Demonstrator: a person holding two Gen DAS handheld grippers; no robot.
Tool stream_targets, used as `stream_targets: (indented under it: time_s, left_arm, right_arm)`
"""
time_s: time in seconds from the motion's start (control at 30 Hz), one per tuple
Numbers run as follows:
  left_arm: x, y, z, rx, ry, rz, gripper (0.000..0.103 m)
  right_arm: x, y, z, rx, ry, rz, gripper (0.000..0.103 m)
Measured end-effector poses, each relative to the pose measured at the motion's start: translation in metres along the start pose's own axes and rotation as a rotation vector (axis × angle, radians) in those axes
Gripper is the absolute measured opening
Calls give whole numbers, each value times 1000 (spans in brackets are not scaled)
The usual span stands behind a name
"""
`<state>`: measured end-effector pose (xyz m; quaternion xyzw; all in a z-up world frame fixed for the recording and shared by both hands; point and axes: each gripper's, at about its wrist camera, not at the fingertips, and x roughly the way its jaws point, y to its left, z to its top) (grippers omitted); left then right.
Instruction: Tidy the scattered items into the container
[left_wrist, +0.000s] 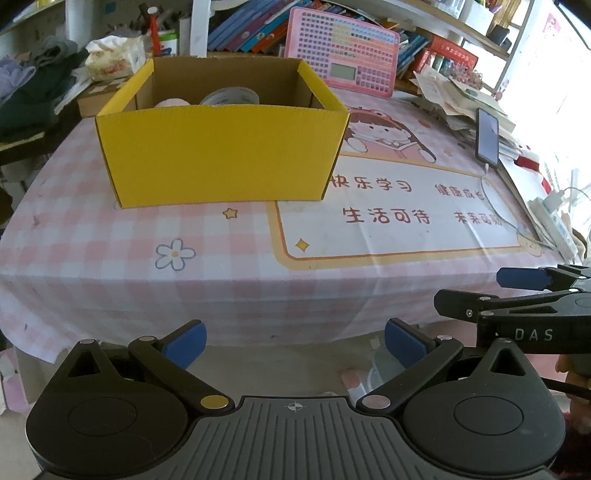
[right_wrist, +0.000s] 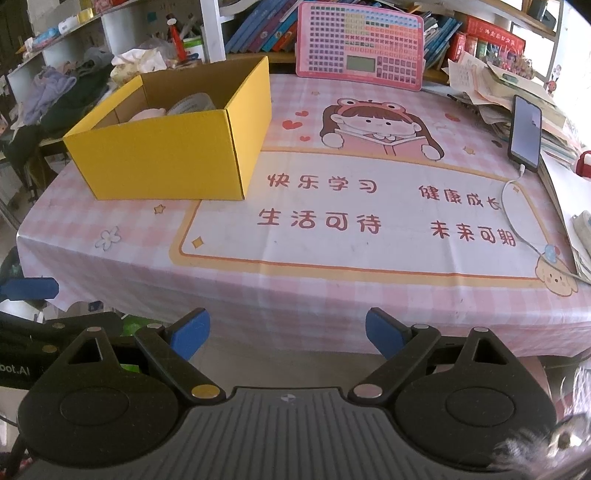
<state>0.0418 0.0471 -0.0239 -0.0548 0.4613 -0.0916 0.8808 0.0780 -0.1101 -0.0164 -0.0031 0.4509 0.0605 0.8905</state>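
Note:
A yellow cardboard box (left_wrist: 221, 155) stands on the pink checked tablecloth (left_wrist: 110, 236), far from both grippers. Inside it I see a roll of tape (left_wrist: 231, 96) and a pale pink item (left_wrist: 171, 102); the box (right_wrist: 166, 155) shows the same tape roll (right_wrist: 192, 103) in the right wrist view. My left gripper (left_wrist: 294, 345) hangs open off the table's near edge, nothing between its blue pads. My right gripper (right_wrist: 288, 338) is open too and holds nothing. It appears at the right of the left wrist view (left_wrist: 517, 291).
A phone (right_wrist: 526, 134) on a white cable lies at the table's right side beside a heap of papers (right_wrist: 491, 81). A pink keyboard toy (right_wrist: 360, 46) leans against bookshelves at the back. Clothes (left_wrist: 33, 88) pile up at the left. A power strip (left_wrist: 554, 225) sits at the right edge.

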Motion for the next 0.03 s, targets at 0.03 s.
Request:
stream_targets:
  time_s: [0.03]
  left_arm:
    - [1,0,0,-1,2,-1,103]
  right_arm:
    - [1,0,0,0,3,0,92]
